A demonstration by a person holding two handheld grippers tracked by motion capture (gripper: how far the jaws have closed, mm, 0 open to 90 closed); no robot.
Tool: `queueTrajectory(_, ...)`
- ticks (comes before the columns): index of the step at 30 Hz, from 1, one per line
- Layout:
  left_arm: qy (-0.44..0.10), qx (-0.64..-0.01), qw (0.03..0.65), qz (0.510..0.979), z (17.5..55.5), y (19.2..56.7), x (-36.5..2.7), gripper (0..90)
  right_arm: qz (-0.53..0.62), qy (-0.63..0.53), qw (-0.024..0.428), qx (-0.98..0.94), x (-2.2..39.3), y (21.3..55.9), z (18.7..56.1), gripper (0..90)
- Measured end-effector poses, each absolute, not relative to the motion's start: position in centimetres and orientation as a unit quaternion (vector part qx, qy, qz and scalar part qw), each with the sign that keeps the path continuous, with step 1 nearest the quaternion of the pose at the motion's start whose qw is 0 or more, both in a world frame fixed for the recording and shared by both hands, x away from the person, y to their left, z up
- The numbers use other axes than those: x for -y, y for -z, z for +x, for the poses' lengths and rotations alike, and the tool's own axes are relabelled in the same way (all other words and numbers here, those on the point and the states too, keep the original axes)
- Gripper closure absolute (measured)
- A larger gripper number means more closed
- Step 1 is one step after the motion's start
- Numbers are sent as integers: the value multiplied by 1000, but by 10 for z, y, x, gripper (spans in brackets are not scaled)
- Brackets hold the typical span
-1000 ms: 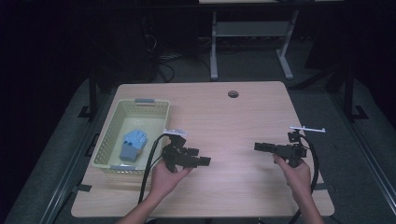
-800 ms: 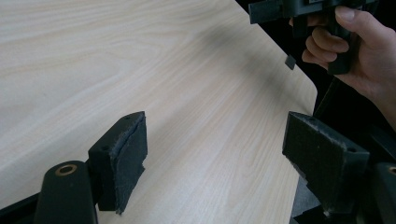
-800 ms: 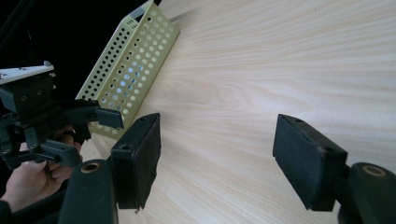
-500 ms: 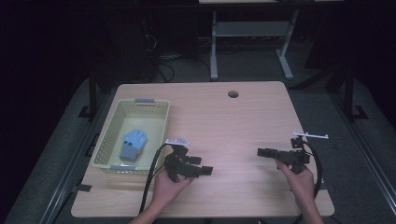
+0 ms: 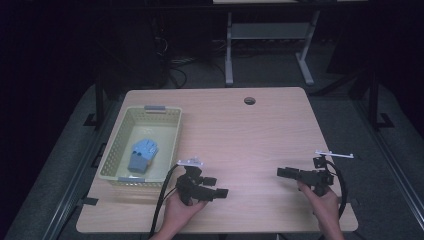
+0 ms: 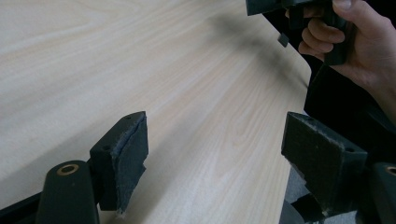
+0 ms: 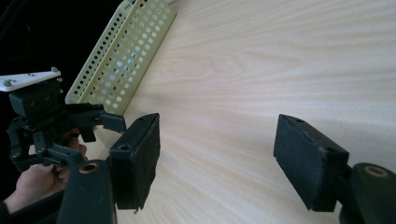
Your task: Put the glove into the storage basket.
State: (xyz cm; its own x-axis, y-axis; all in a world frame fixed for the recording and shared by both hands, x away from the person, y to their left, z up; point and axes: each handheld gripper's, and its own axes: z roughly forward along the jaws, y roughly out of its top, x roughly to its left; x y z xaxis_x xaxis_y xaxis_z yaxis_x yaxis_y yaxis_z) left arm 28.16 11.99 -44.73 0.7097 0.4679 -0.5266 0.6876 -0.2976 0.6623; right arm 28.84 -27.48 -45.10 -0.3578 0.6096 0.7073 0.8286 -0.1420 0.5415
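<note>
Hands pulled back toward the lower edge of the frame compared with a second ago: left gripper (image 5: pixel 202 187) lower and nearer the desk's front edge, right gripper (image 5: pixel 305 175) also drawn down and a little to the right. Blue glove (image 5: pixel 142 154) unchanged, lying flat inside the yellow basket (image 5: pixel 172 135) at left of centre in the high view. Judged from that: glove already put away, both hands retreating, work most likely finished or pausing.

Fingers of the left gripper: spread wide in the left gripper view, dark pads (image 6: pixel 130 161) well apart, nothing between them but bare desk (image 6: pixel 140 60). Holding nothing, touching nothing; other hand (image 6: pixel 345 42) with its gripper seen at upper right of that frame.

Fingers of the right gripper: likewise wide open in the right gripper view, pads (image 7: pixel 308 161) far apart over bare wood, empty. Basket wall (image 7: pixel 126 60) at upper left of that frame, well apart from the fingers; left gripper (image 7: pixel 56 121) and its hand at lower left.

Both grippers hovering just above the desk (image 5: pixel 240 135), pointed roughly toward each other, neither near the basket.
</note>
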Motion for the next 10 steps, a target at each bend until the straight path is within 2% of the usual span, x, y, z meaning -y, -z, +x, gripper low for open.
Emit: queueTrajectory(10,122,-353,472,799,268,454,-117,210,-545,529,115,640,271,461,266,289)
